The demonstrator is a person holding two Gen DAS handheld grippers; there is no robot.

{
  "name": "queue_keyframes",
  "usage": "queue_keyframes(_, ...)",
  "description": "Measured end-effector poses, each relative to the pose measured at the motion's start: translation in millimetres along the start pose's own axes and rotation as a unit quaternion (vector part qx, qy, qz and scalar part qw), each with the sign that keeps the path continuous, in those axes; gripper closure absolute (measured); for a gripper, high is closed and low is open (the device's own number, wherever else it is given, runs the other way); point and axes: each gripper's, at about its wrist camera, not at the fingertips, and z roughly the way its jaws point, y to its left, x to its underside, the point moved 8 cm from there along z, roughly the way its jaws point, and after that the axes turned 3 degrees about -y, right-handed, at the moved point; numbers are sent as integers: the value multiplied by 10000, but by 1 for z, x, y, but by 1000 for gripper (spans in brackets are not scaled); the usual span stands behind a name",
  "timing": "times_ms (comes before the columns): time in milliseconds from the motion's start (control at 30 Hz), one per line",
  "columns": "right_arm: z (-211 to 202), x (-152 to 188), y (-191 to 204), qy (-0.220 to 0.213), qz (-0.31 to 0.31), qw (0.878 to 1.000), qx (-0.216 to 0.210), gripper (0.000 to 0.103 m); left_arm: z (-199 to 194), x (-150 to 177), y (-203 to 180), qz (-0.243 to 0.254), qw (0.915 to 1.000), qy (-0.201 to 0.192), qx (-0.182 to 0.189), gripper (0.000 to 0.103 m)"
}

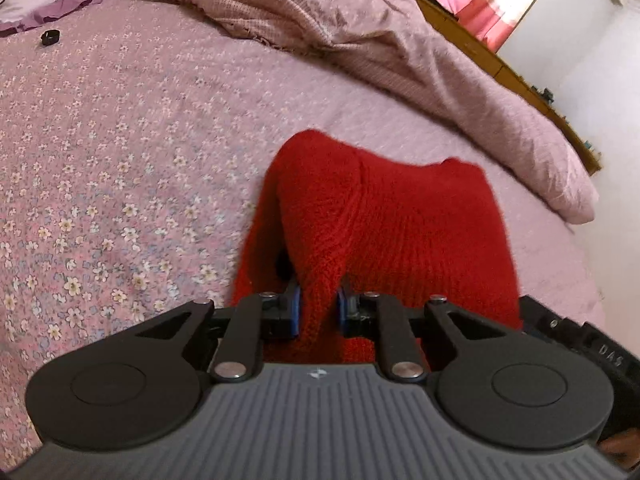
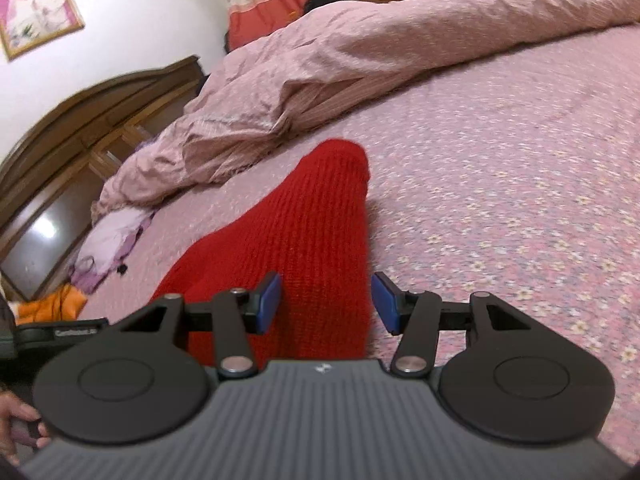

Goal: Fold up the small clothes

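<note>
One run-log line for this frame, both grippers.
left gripper: shut on red knit garment | right gripper: open, straddling garment | bed

Floral bedspread [image 1: 120, 140] lies open leftward; rumpled quilt [image 1: 360, 40] blocks beyond.

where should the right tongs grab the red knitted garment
Take the red knitted garment by its near edge, where the open right tongs already straddle it, coming in low along the floral bedspread. The left tongs already pinch a bunched ridge.
</note>
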Motion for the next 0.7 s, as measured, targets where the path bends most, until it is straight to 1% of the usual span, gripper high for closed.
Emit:
queue_keyframes(133,10,9,0,103,-182,9998,27,49,7,0,3,1,10000,20,15,80)
queue_keyframes(200,14,13,-4,121,-205,9997,62,45,7,-1,4,-12,10000,12,-40,72)
queue_keyframes(233,15,13,-6,115,-192,9997,73,43,5,-2,4,-9,10000,-8,-54,71)
queue_keyframes(267,15,13,-8,134,-150,9998,84,41,3,-2,2,-3,10000,-44,-54,67)
queue_keyframes(367,11,9,-9,163,-94,9998,89,41,-6,-7,-3,55,9997,-174,-153,52)
queue_keyframes(400,10,8,-10,151,-70,9998,84,41,-8,-9,-5,78,9996,-202,-198,50)
queue_keyframes(467,6,4,-14,127,80,9999,25,40,-13,-13,-9,143,9993,-265,-211,48)
queue_keyframes(500,5,2,-17,126,178,9998,-23,38,-15,-15,-11,156,9992,-300,-215,45)
queue_keyframes(533,4,1,-19,133,269,9995,-68,34,-17,-16,-12,161,9991,-325,-216,42)
queue_keyframes(567,3,-1,-23,143,378,9991,-141,29,-17,-18,-13,165,9990,-344,-215,35)
queue_keyframes(600,2,-3,-26,140,476,9985,-217,28,-17,-19,-15,178,9990,-355,-218,32)
queue_keyframes(633,2,-4,-29,136,581,9978,-282,25,-14,-20,-15,196,9989,-355,-254,32)
queue_keyframes(700,4,-8,-36,196,822,9957,-389,24,-9,-20,-14,189,9989,-288,-324,31)
